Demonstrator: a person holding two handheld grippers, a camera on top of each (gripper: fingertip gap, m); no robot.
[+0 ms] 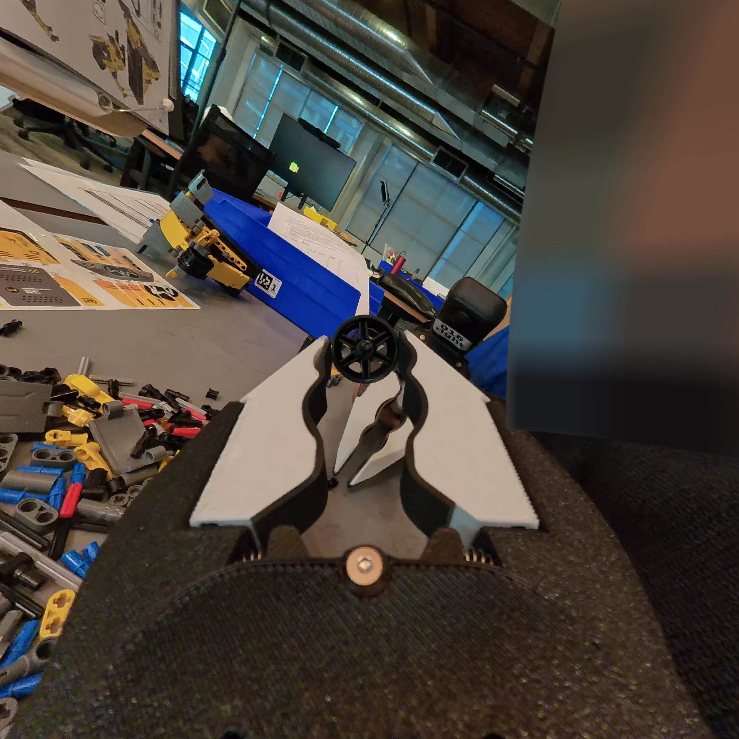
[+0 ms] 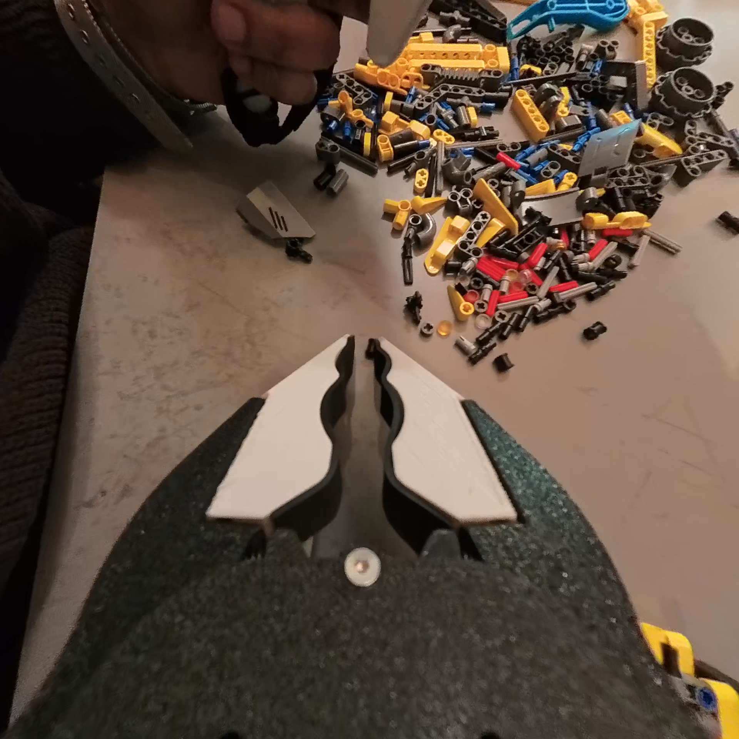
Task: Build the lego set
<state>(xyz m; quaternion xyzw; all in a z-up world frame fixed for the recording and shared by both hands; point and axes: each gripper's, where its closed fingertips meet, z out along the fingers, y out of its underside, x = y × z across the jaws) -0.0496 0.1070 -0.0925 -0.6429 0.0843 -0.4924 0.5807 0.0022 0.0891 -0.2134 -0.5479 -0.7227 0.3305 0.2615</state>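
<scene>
Two tools are in my hands. My left tool is raised off the table and tilted upward, pinching a black spoked wheel between its fingertips, so its gap is only as wide as the wheel. Through that gap I see the white fingers of my right tool, pointing down toward the table; its black body with a white label sits behind the wheel.

My right tool hangs over a bare grey stretch of table with its jaws drawn nearly together, a thin slit left between them. A tiny dark bit shows at the right fingertip (I cannot tell whether it is a piece or the pad's own edge).

A great heap of loose building pieces, yellow, black, grey, blue and red, spreads ahead and to the right, well apart from the tips. A grey wedge panel lies alone, nearer the table's left edge, which runs close beside my dark sleeve. My left hand shows at the top, cut off by the frame.

In the left view a half-built yellow and grey model leans against a blue bin, with a sticker sheet lying flat beside it. A large blurred patch hides the right side of that view.
</scene>
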